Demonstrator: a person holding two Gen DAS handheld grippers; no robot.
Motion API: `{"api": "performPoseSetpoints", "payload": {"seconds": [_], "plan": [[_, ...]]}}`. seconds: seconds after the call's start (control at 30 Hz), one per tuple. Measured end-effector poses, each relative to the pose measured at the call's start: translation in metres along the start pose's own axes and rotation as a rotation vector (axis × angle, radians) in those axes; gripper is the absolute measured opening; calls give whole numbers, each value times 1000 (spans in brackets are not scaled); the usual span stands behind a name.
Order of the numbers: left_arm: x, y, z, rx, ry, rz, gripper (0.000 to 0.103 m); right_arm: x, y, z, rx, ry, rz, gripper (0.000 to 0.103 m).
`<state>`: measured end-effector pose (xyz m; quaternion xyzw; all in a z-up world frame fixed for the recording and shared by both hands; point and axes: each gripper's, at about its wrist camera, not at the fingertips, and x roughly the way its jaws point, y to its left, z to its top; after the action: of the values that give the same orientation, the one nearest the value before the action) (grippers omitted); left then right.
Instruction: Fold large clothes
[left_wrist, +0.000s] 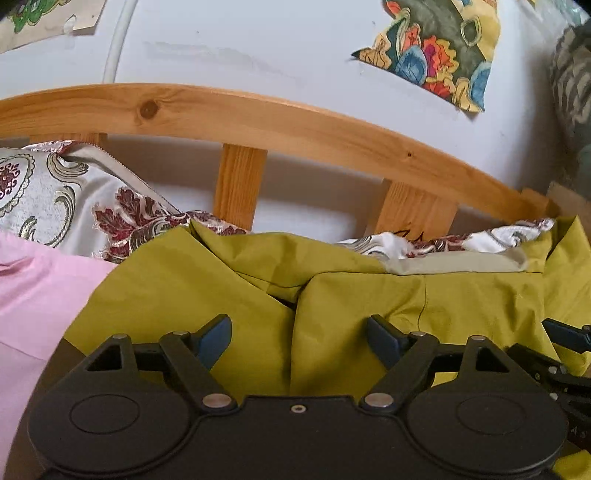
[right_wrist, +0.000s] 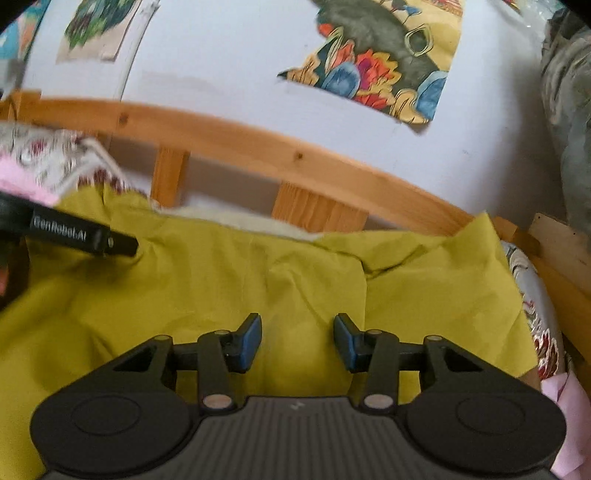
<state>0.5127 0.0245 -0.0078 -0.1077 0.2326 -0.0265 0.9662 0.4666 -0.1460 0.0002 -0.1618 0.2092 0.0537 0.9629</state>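
A large olive-green garment (left_wrist: 332, 295) lies rumpled on the bed, with folds and a seam across it; it fills the middle of the right wrist view (right_wrist: 258, 273) too. My left gripper (left_wrist: 299, 338) is open just above the garment, holding nothing. My right gripper (right_wrist: 297, 341) is open and empty over the garment's right part. The left gripper's body shows at the left edge of the right wrist view (right_wrist: 74, 236), and the right gripper's tip shows at the right edge of the left wrist view (left_wrist: 565, 336).
A pink cloth (left_wrist: 37, 295) lies left of the garment. A patterned cream and maroon pillow (left_wrist: 74, 206) rests against the wooden bed rail (left_wrist: 258, 118). Behind is a white wall with a colourful picture (left_wrist: 439, 51). More patterned bedding (right_wrist: 543, 325) lies right.
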Motion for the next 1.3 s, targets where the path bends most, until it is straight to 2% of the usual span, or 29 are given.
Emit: {"api": "performPoseSetpoints", "payload": {"seconds": [0.13, 0.23, 0.33, 0.4, 0.5, 0.63, 0.77, 0.87, 1.03, 1.2, 1.3], "plan": [[3, -3, -4, 32, -5, 6, 84, 5, 4, -16, -25, -15, -23, 54], [-5, 1, -1, 9, 9, -9, 83, -2, -1, -17, 4, -25, -18, 55], [-23, 5, 0, 1, 23, -33, 85, -27, -8, -16, 81, -56, 2, 59], [-40, 7, -3, 29, 21, -52, 88, -46, -10, -16, 108, -79, 23, 68], [-59, 7, -12, 84, 21, -79, 94, -75, -8, -22, 121, -100, 69, 74], [-67, 1, -29, 174, 65, -74, 94, -86, 7, -39, 55, -69, 88, 75], [-58, 0, -44, 226, 120, -13, 94, -74, 16, -55, 48, -6, 60, 76], [-59, 2, -48, 224, 111, -9, 95, -63, 18, -64, 73, 39, 43, 77], [-62, 1, -46, 222, 133, -4, 96, -58, 16, -67, 118, 63, 34, 80], [-76, 2, -43, 214, 150, 3, 99, -79, 13, -61, 131, 26, 31, 96], [-92, 2, -42, 229, 146, 3, 101, -98, 14, -58, 121, 8, 51, 101]]}}
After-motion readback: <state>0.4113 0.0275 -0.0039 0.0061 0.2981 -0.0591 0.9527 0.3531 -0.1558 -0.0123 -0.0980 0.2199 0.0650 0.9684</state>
